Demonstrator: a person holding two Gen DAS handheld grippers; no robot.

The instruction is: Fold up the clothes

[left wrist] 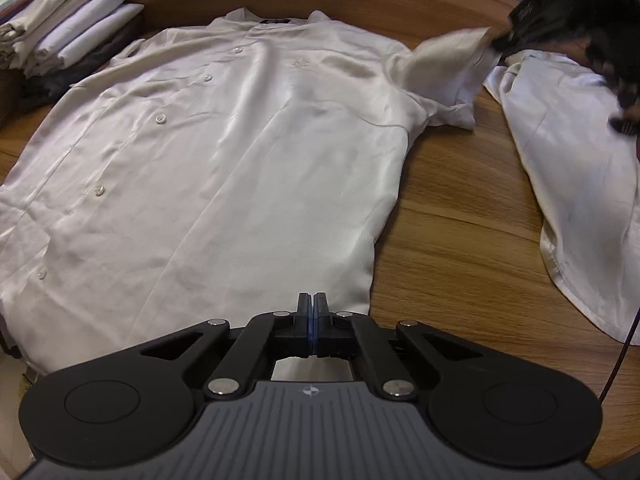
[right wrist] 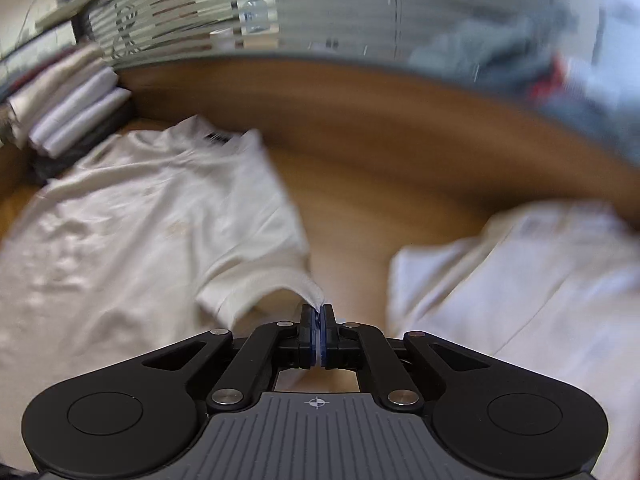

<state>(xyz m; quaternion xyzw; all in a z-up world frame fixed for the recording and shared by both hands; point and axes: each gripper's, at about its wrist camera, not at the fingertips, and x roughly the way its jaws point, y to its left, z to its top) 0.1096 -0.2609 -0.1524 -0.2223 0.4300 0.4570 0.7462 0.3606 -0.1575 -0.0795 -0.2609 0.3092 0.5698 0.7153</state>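
Folding looks like it's just kicking off here, first fold of the white button-up shirt [left wrist: 224,152], which lies flat and face up on the wooden table [left wrist: 460,216] with its collar at the far end and its hem at the near end.

The right gripper [right wrist: 319,312] has its jaws pressed together on the tip of the shirt's right sleeve [right wrist: 256,284]; you can see a little point of white fabric pinched between the blue pads. In the left wrist view that same sleeve is lifted off the table towards a dark blurry shape at the far right, which I take to be that gripper.

The left gripper [left wrist: 311,303] sits at the near hem, close to the shirt's right corner, jaws fully closed. It's right on the edge of the fabric, but I honestly can't tell whether any cloth is caught between the pads.

My guess for the next move: carry sleeve and side edge across towards the button line, both ends travelling together so the fold line stays straight. This fabric looks slippery, so it could slide out.

Also around: a second white garment [left wrist: 576,184] on the right, well apart from the shirt body, and a stack of folded clothes [left wrist: 68,28] at the far left.
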